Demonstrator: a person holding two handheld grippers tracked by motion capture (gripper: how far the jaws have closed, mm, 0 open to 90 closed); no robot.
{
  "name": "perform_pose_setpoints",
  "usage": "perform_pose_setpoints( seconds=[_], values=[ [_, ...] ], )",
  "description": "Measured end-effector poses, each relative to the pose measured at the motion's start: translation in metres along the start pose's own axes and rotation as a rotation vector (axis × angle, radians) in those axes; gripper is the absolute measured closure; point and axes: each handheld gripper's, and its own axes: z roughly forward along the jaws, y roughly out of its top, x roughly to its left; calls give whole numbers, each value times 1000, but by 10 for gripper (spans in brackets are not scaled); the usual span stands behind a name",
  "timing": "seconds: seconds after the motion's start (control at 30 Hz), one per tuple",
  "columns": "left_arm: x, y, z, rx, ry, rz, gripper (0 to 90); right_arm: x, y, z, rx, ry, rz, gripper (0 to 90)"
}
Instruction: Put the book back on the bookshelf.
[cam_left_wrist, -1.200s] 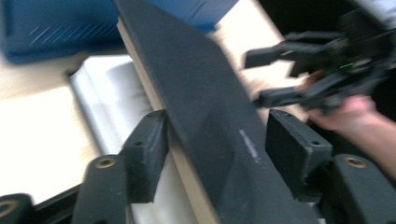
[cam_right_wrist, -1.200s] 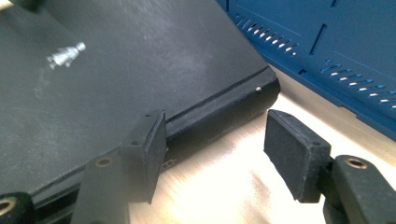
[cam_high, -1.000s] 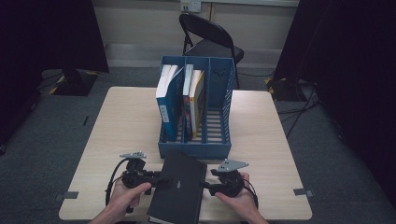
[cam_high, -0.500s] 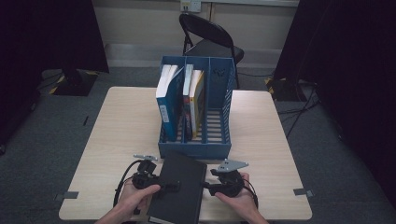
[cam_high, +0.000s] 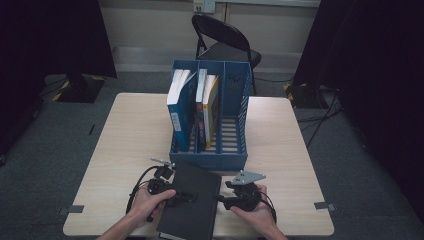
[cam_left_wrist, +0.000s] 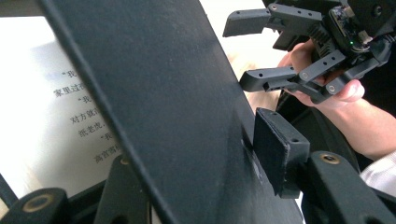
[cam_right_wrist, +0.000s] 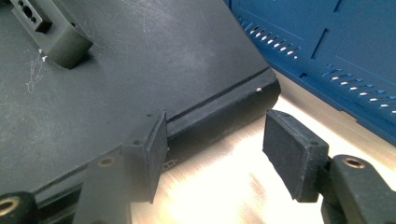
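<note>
— How are the fingers of the left gripper (cam_high: 184, 196) set?

— They have just been closing and are half-spread, with the lifted cover of the black book (cam_high: 192, 205) taken between them; one pad (cam_left_wrist: 275, 151) is laid against its outside, printed pages are seen beyond.

— And the right gripper (cam_high: 222, 199)?

— Its jaws are held apart. The book's spine corner is seen just beside one finger (cam_right_wrist: 154, 156), nothing clamped. The blue file rack (cam_high: 235, 125) is found just past the book on the table (cam_high: 280, 145).

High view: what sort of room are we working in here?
Probably a recording studio or lab set up as a desk: black curtains on both sides, a lone folding chair behind the table, and tape marks on the carpet.
</note>
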Motion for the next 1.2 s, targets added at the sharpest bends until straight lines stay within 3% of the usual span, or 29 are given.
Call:
perform_pose_setpoints(
  seconds=[0.1, 0.33, 0.37, 0.57, 0.63, 0.87, 0.93, 1.2],
  values=[
    [0, 1, -2, -9, -23, 10, 558, 1, 0, -1, -9, 13, 2, 366],
    [-2, -1, -3, -23, -18, 29, 579, 5, 2, 2, -16, 46, 7, 305],
    [-2, -1, -3, -24, -17, 51, 580, 6, 2, 2, -18, 55, 8, 300],
    [-10, -6, -7, -48, 4, 94, 581, 8, 2, 1, -14, 105, 27, 273],
    [-14, -8, -9, -56, 11, 115, 582, 8, 2, 1, -10, 103, 38, 234],
    [-27, -16, -14, -72, 33, 195, 585, 7, 3, 2, -7, 168, 75, 154],
    [-29, -17, -14, -89, 33, 188, 596, 7, 3, 4, -7, 194, 92, 139],
    [-31, -17, -15, -91, 31, 207, 606, 4, 3, 8, 0, 223, 130, 76]
  ],
)
